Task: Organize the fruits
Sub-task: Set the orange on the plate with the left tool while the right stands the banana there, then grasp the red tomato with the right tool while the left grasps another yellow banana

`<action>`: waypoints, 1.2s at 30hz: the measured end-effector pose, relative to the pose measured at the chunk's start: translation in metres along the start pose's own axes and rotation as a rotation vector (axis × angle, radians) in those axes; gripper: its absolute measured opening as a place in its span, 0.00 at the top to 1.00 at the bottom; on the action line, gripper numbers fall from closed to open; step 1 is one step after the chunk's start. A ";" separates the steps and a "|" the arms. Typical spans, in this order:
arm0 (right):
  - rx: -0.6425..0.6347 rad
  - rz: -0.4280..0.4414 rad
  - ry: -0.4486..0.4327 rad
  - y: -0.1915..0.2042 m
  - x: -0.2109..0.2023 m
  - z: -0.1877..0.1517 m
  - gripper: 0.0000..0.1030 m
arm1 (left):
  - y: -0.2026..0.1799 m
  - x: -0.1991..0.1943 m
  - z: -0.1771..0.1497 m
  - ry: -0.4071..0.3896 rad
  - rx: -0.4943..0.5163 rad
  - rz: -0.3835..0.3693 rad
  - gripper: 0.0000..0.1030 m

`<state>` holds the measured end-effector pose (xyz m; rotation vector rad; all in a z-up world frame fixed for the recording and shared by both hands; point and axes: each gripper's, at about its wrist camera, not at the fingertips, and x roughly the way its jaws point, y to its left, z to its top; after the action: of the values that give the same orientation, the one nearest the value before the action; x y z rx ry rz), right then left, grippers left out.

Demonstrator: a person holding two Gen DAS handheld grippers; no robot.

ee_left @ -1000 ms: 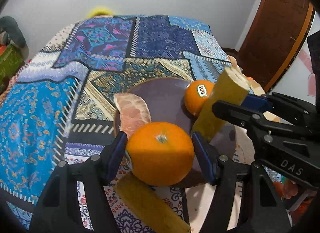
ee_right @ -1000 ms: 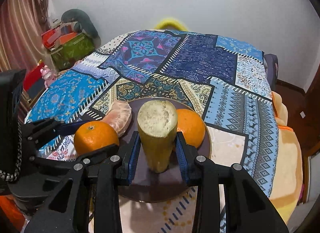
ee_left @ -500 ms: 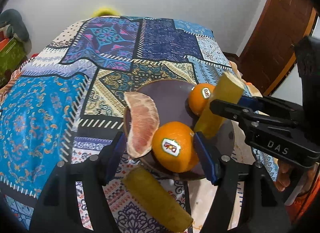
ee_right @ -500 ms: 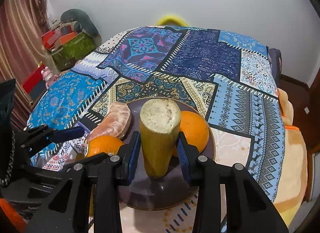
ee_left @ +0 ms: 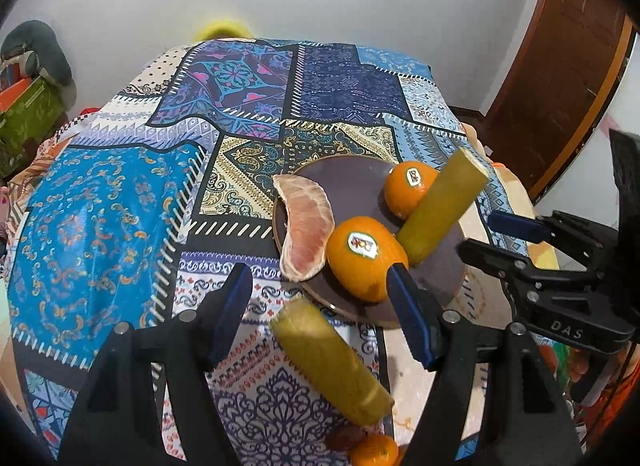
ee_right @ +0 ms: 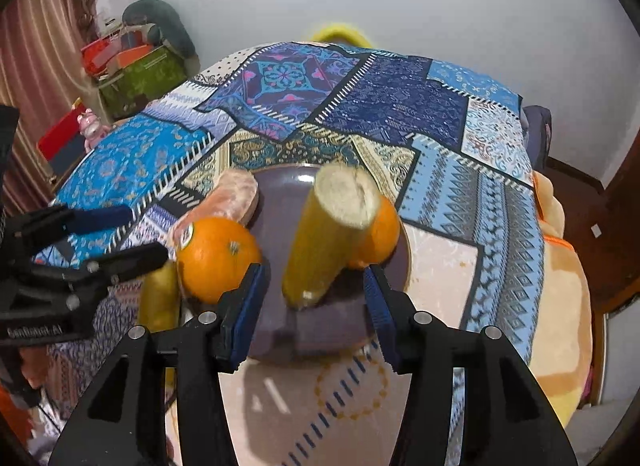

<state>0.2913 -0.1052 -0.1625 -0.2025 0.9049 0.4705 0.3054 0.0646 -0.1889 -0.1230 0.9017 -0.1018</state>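
The left tongs [ee_left: 320, 318] were spread wide, pinching nothing. One blue tip touched the near orange [ee_left: 365, 258]. The right tongs [ee_right: 314, 308] were spread too, and the stick [ee_right: 328, 238] stood loose between them. The stick leaned on the plate [ee_left: 352, 181], its long way going up from the plate toward the far right. It was yellow-green with a pale cut top. A pink slice [ee_left: 306, 234] and a far orange [ee_left: 410, 187] lay on the plate. Another stick [ee_left: 330, 360] lay on the cloth [ee_left: 100, 217].
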 end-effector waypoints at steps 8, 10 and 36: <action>0.004 -0.039 -0.022 0.002 -0.037 -0.035 0.51 | -0.005 -0.013 -0.021 0.027 0.003 0.011 0.33; 0.011 -0.056 -0.026 -0.001 -0.045 -0.043 0.50 | -0.008 -0.010 -0.029 0.043 0.006 0.026 0.33; 0.168 -0.086 0.043 -0.033 -0.072 -0.139 0.49 | 0.008 0.036 -0.039 0.128 -0.142 0.049 0.54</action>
<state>0.1708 -0.2064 -0.1904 -0.0982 0.9684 0.3098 0.2977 0.0648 -0.2422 -0.2286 1.0387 0.0004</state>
